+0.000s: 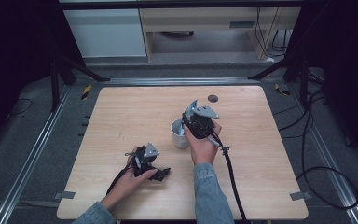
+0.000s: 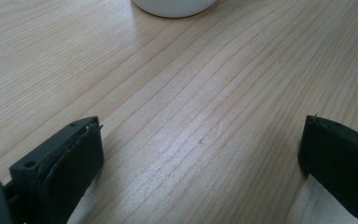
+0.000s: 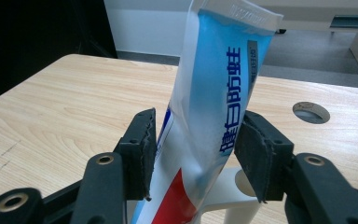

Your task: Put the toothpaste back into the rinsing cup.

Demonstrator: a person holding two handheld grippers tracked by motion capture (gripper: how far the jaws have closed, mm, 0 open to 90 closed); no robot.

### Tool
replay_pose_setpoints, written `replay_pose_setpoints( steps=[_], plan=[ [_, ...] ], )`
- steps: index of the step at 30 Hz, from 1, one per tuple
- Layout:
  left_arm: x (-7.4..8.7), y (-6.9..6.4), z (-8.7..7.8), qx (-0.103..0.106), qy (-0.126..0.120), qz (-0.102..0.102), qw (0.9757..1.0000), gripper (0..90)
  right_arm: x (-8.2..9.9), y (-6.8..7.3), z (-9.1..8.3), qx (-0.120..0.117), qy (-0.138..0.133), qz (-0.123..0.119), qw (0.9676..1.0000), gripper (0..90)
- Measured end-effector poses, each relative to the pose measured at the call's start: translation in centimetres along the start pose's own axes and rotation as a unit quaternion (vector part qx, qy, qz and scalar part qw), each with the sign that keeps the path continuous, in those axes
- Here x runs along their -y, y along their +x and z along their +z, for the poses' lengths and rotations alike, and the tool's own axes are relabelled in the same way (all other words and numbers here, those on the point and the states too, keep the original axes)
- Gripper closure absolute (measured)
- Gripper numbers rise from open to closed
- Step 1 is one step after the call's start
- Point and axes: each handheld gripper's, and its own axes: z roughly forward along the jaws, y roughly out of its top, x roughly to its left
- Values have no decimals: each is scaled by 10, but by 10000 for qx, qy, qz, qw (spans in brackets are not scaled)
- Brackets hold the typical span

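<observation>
Glossy flat-crimped toothpaste tube point(image 3: 214, 93) upright in round white cup point(image 1: 179, 134)

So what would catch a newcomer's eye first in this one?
The blue and white toothpaste tube stands upright in the white cup near the middle of the table, between the jaws of the right gripper. Whether the pads press on it is hard to tell. The left gripper rests low over bare wood nearer the person, jaws wide apart.
</observation>
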Motion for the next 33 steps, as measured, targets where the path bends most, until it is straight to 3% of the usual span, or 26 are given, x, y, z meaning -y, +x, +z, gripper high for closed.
replay_pose_setpoints(
  steps=[19, 33],
  plan=[
    [0, 0, 0, -3, 1, 11, 10000, 0, -5, 3, -1, 59, 2, -65, 10000, 401],
    [0, 0, 0, -4, 1, 12, 10000, 0, -8, 6, -7, 177, 75, -245, 9995, 278]
  ],
)
